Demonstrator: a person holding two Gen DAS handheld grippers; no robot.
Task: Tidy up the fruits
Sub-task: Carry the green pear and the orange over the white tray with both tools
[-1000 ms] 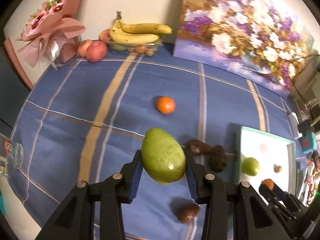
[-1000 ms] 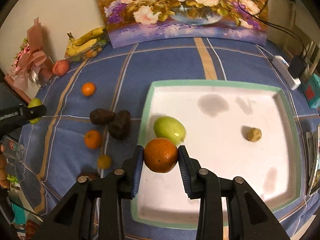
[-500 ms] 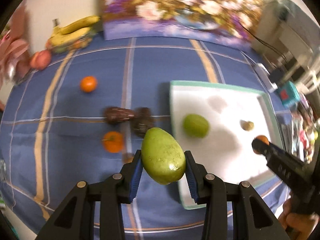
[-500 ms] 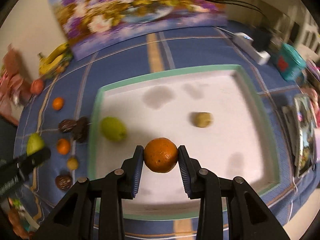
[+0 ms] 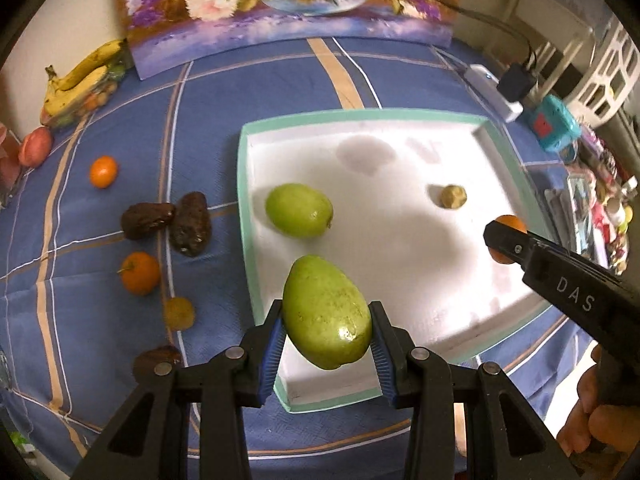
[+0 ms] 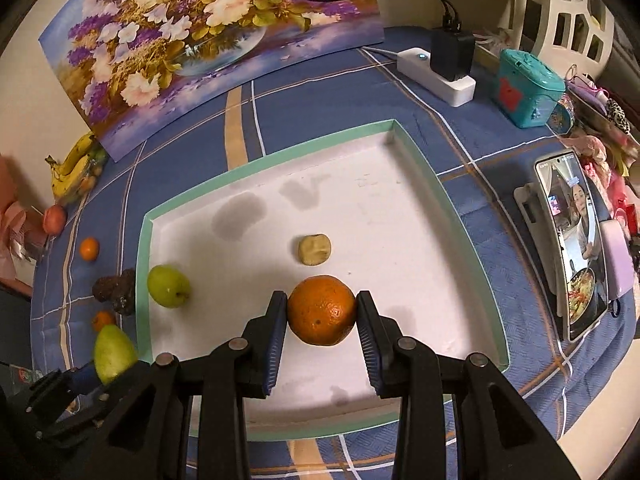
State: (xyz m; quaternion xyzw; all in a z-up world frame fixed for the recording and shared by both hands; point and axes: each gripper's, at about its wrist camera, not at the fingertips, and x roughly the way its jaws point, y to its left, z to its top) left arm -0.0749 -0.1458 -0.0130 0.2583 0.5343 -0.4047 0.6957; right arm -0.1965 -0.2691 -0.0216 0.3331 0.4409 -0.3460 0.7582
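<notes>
A large green mango (image 5: pixel 326 316) sits clamped between the blue pads of the left gripper (image 5: pixel 327 330), whose fingers (image 5: pixel 274 340) are closed snugly on its sides; it hangs above the near left corner of the white tray (image 5: pixel 246 200) with the mint-green rim. The right gripper (image 6: pixel 322 312) has its fingers (image 6: pixel 276 320) closed on an orange (image 6: pixel 322 310), held over the near middle of the tray's floor.

Inside the tray a green apple (image 5: pixel 299 210) lies by the left wall, and a small pale lump of fruit (image 5: pixel 452 196) lies well apart from it toward the right.

On the blue checked cloth (image 5: pixel 260 92) covering the bench, left of the tray, lie two dark brown fruits (image 5: pixel 168 218) touching each other, two small tangerines (image 5: pixel 140 273), a small yellow fruit (image 5: pixel 179 312) and another dark fruit (image 5: pixel 158 360) at the near side.

At the far left corner are bananas (image 5: pixel 80 80) and a peach (image 5: pixel 36 146). A flower painting (image 5: pixel 288 4) leans at the far edge. Along the right edge stand a white power strip (image 6: pixel 436 74), a teal box (image 6: pixel 528 88) and a phone (image 6: pixel 572 240).
</notes>
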